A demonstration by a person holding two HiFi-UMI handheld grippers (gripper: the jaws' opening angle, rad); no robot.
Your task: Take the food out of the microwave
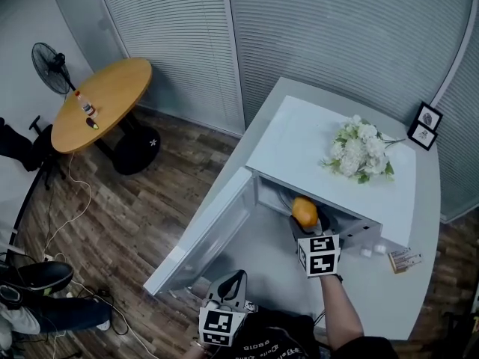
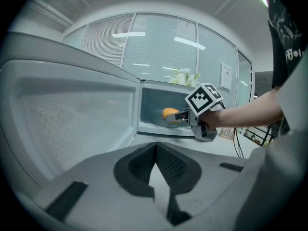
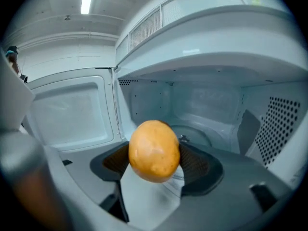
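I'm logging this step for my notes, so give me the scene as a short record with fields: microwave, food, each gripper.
Microwave: white, door swung open
Food: orange-yellow rounded piece, at the cavity opening
Right gripper: shut on the food
Left gripper: shut, empty, back from the microwave
On top: white flowers

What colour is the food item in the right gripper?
The food item is orange-yellow, clearest in the right gripper view.

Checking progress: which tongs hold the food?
The right tongs, shut on the orange food at the microwave's mouth; the left tongs are empty.
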